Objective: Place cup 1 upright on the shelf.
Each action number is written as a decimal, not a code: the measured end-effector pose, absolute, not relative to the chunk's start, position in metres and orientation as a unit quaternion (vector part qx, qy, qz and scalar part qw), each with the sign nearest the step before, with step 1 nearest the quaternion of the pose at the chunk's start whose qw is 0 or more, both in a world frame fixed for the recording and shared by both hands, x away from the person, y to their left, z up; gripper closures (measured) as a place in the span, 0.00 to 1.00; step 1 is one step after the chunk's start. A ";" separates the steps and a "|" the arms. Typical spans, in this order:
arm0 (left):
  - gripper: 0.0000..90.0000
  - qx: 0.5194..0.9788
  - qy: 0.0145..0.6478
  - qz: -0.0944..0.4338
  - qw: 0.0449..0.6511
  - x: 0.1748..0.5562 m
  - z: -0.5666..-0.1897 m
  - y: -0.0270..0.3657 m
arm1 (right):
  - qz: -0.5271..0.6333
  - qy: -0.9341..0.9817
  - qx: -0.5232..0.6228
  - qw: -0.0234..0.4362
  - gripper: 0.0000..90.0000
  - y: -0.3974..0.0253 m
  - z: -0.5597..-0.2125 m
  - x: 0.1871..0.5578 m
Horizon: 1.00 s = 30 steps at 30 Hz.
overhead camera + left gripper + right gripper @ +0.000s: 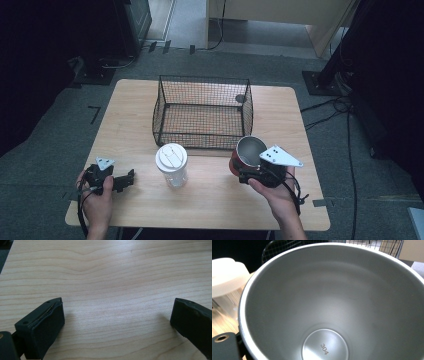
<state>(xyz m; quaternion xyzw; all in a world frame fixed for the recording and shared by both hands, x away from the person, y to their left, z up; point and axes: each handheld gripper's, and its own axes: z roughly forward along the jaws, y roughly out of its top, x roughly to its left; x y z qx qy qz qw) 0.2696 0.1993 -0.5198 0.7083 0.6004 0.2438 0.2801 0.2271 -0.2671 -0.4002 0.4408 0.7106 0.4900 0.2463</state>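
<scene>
The red steel cup (pixel 248 155), held by the right gripper (pixel 250 172) just in front of the wire basket (pixel 202 111), looks rigid, light and smooth-walled, so a firm hold near the rim suits it, while the left gripper (pixel 131 178) rests wide open on the table (pixel 210 200).

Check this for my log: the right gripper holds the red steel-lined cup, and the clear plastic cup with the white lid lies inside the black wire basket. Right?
Not quite. The clear plastic cup with the white lid stands on the wooden table in front of the black wire basket, as the high view shows. The right gripper does hold the red steel-lined cup.
</scene>
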 end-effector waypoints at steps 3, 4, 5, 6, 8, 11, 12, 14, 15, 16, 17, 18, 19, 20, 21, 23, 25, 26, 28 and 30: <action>0.00 0.708 0.601 0.244 0.280 0.270 -0.520 0.199 | 0.494 0.708 0.441 0.246 0.08 -0.266 -0.394 0.230; 0.00 0.708 0.601 0.244 0.280 0.270 -0.520 0.199 | 0.494 0.708 0.441 0.246 0.08 -0.266 -0.394 0.230; 0.00 0.708 0.600 0.244 0.280 0.270 -0.520 0.199 | 0.493 0.709 0.439 0.248 0.08 -0.265 -0.392 0.230; 0.00 0.708 0.601 0.244 0.280 0.270 -0.520 0.199 | 0.494 0.710 0.435 0.251 0.08 -0.263 -0.388 0.231; 0.00 0.708 0.601 0.244 0.281 0.270 -0.520 0.199 | 0.495 0.710 0.431 0.254 0.08 -0.261 -0.383 0.232; 0.00 0.708 0.600 0.244 0.280 0.270 -0.520 0.199 | 0.497 0.710 0.427 0.257 0.08 -0.257 -0.376 0.235; 0.00 0.709 0.600 0.244 0.280 0.270 -0.520 0.199 | 0.498 0.710 0.426 0.258 0.08 -0.256 -0.374 0.236; 0.00 0.708 0.600 0.244 0.280 0.270 -0.520 0.199 | 0.498 0.711 0.423 0.260 0.08 -0.254 -0.371 0.239; 0.00 0.708 0.600 0.243 0.280 0.270 -0.520 0.199 | 0.499 0.710 0.423 0.260 0.08 -0.252 -0.370 0.240; 0.00 0.708 0.601 0.243 0.280 0.270 -0.520 0.199 | 0.501 0.710 0.422 0.259 0.08 -0.251 -0.368 0.242; 0.00 0.708 0.601 0.243 0.280 0.270 -0.520 0.199 | 0.501 0.710 0.422 0.259 0.08 -0.251 -0.368 0.242; 0.00 0.708 0.601 0.244 0.280 0.270 -0.520 0.199 | 0.504 0.709 0.421 0.258 0.08 -0.249 -0.365 0.244; 0.00 0.708 0.601 0.244 0.280 0.270 -0.520 0.199 | 0.504 0.709 0.421 0.258 0.08 -0.249 -0.365 0.244; 0.00 0.708 0.601 0.243 0.280 0.270 -0.520 0.199 | 0.505 0.710 0.418 0.259 0.08 -0.246 -0.362 0.247; 0.00 0.708 0.601 0.244 0.280 0.270 -0.520 0.199 | 0.504 0.710 0.418 0.259 0.08 -0.245 -0.361 0.249; 0.00 0.708 0.600 0.243 0.280 0.270 -0.520 0.199 | 0.504 0.710 0.418 0.258 0.08 -0.243 -0.359 0.252; 0.00 0.708 0.600 0.243 0.280 0.270 -0.520 0.199 | 0.505 0.709 0.420 0.257 0.08 -0.240 -0.356 0.256; 0.00 0.708 0.600 0.243 0.280 0.270 -0.520 0.199 | 0.504 0.710 0.418 0.259 0.08 -0.239 -0.355 0.258; 0.00 0.708 0.601 0.243 0.280 0.270 -0.520 0.199 | 0.506 0.709 0.416 0.261 0.08 -0.238 -0.354 0.260; 0.00 0.708 0.601 0.243 0.280 0.270 -0.520 0.199 | 0.506 0.709 0.417 0.261 0.08 -0.235 -0.351 0.264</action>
